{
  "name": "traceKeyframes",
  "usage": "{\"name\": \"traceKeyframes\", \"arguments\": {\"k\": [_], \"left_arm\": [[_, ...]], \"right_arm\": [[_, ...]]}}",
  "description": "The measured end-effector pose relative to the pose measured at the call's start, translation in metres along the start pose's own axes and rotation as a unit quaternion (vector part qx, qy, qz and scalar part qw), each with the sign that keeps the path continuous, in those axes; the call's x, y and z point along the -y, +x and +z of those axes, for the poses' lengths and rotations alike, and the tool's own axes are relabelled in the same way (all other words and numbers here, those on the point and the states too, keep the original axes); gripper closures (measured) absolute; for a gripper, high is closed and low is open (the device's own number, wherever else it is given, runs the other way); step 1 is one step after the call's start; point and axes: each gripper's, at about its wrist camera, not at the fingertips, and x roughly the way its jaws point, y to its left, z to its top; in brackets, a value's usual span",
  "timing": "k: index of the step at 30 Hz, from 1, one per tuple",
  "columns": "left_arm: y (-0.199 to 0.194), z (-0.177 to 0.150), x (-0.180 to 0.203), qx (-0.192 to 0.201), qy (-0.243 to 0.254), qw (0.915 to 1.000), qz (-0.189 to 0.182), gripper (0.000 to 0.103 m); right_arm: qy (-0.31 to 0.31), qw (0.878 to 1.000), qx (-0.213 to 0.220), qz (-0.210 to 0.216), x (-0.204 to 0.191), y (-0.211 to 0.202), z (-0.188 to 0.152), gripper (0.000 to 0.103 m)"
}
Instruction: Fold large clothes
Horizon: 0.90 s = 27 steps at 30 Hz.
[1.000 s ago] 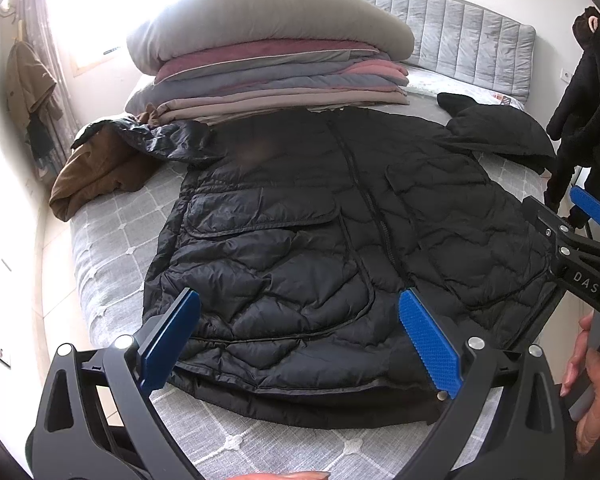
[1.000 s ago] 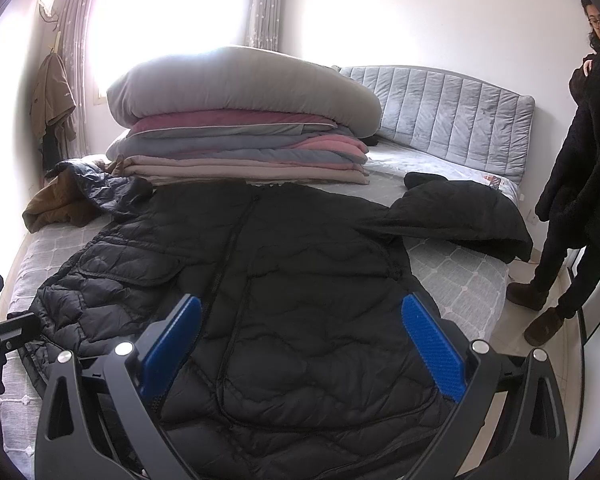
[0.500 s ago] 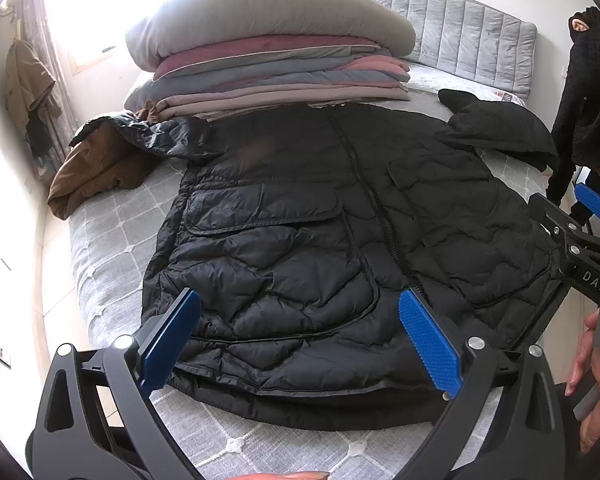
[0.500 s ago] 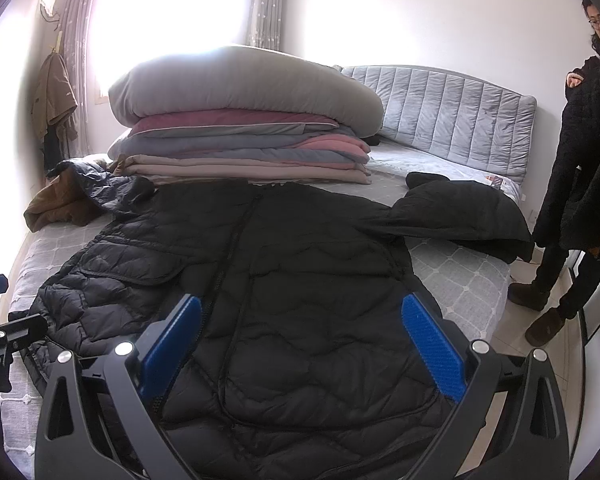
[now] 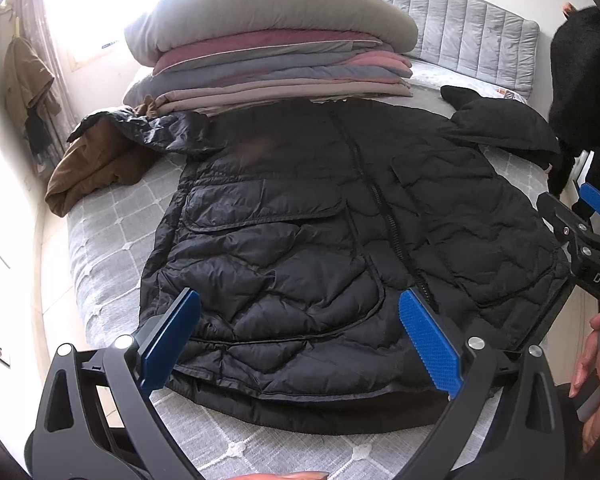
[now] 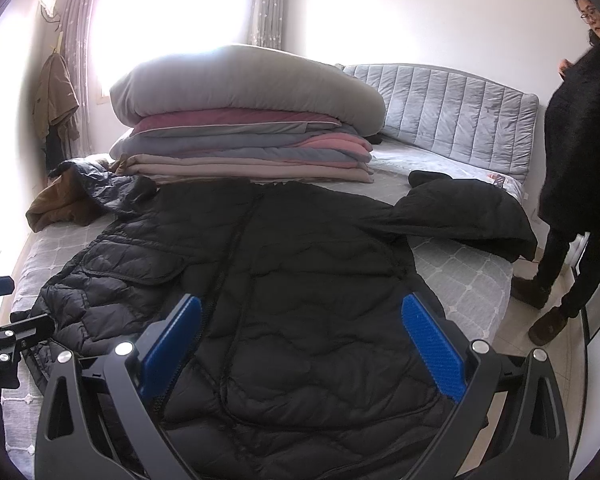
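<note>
A large black quilted puffer jacket point(image 5: 320, 240) lies flat and zipped on the grey bed point(image 5: 108, 240), hem toward me, sleeves spread to both sides. In the right wrist view the same jacket point(image 6: 300, 300) fills the foreground, its right sleeve point(image 6: 460, 212) stretched out toward the bed's edge. My left gripper point(image 5: 300, 328) hovers open just above the hem, left of the zip, with nothing between its blue pads. My right gripper point(image 6: 300, 340) is open over the jacket's lower right part, holding nothing. Its tips point(image 5: 576, 208) show at the right edge of the left wrist view.
A tall stack of folded quilts point(image 6: 244, 120) sits at the jacket's collar end. A brown garment point(image 5: 96, 164) lies crumpled at the bed's left corner. A person point(image 6: 580, 160) in black stands at the bed's right side holding dark clothing. The padded headboard point(image 6: 452, 112) is behind.
Both grippers stayed open and almost still; the left view crept slightly forward. The person at the right shifted and lifted the dark garment.
</note>
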Motion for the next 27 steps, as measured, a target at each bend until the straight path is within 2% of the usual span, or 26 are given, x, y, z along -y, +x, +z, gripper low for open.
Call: {"name": "traceKeyframes", "arguments": {"k": [18, 20, 22, 24, 27], "left_arm": [[0.010, 0.000, -0.004, -0.008, 0.000, 1.0000, -0.002, 0.007], [0.011, 0.002, -0.006, -0.013, 0.004, 0.9999, -0.009, 0.007], [0.014, 0.007, -0.013, -0.022, 0.013, 0.9992, -0.031, 0.007], [0.018, 0.013, -0.026, -0.030, 0.020, 0.9982, -0.048, 0.007], [0.028, 0.021, -0.048, -0.037, 0.040, 0.9979, -0.033, 0.007]], "right_arm": [[0.004, 1.000, -0.003, 0.006, 0.002, 0.001, 0.000, 0.006], [0.014, 1.000, -0.005, 0.022, 0.007, -0.001, 0.001, 0.006], [0.036, 0.997, -0.009, 0.060, 0.021, -0.001, 0.003, 0.006], [0.042, 0.996, -0.016, 0.078, 0.035, 0.003, 0.005, 0.006], [0.059, 0.992, -0.059, 0.091, 0.067, 0.019, 0.010, 0.006]]}}
